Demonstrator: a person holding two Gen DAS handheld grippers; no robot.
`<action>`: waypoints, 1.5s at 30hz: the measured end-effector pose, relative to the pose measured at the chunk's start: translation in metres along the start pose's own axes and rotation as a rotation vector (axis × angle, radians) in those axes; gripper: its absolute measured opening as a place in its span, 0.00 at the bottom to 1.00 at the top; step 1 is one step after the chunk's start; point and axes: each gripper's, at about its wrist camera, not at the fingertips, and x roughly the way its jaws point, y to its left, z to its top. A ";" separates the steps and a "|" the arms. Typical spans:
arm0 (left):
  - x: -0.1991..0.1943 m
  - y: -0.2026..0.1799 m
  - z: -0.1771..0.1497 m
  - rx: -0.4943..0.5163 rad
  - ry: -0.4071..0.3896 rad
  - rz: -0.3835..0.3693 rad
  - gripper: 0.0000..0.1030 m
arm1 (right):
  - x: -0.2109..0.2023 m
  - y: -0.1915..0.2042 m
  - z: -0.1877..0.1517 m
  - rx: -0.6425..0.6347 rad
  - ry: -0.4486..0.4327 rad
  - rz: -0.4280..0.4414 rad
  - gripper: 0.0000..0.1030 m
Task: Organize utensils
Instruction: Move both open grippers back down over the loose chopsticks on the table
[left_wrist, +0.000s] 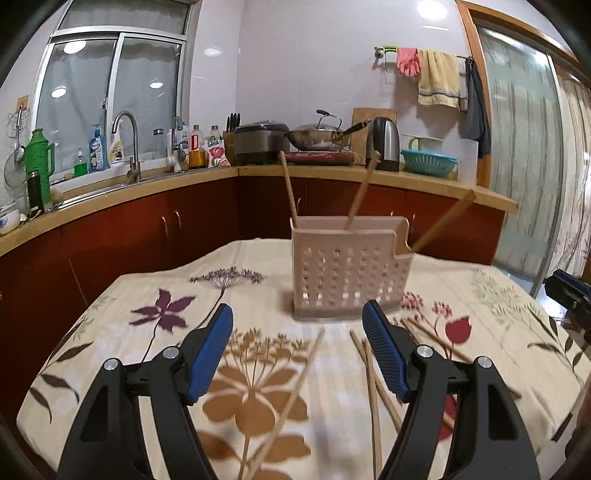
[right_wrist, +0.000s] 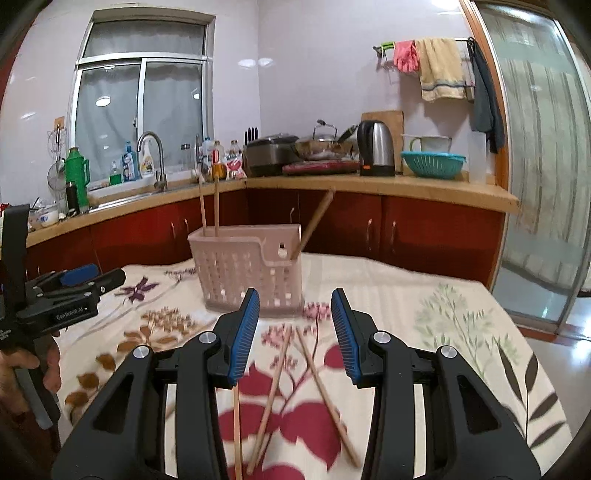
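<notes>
I am looking over a table under a flowered cloth, with the pink utensil holder standing upright toward its far edge and 3 chopsticks leaning out of its top. Beyond that edge a red cabinet front is running close behind. My left gripper is hanging wide open with nothing between its blue pads; a loose chopstick is lying on the cloth under the gap, and a pair is lying beside the right-hand finger. My right gripper is standing partly open and empty above 2 crossed chopsticks, with the cloth bare to their right. Only the right wrist view is showing the left gripper from the side, a hand holding its grip near the table's left edge.
</notes>
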 end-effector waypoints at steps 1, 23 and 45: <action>-0.003 -0.001 -0.004 0.003 0.003 0.001 0.69 | -0.002 0.000 -0.004 0.000 0.008 0.000 0.39; -0.029 -0.032 -0.089 0.058 0.130 -0.049 0.61 | -0.036 -0.005 -0.072 0.020 0.065 -0.031 0.38; -0.006 -0.052 -0.131 0.146 0.263 -0.103 0.07 | -0.032 -0.001 -0.089 0.024 0.104 -0.014 0.38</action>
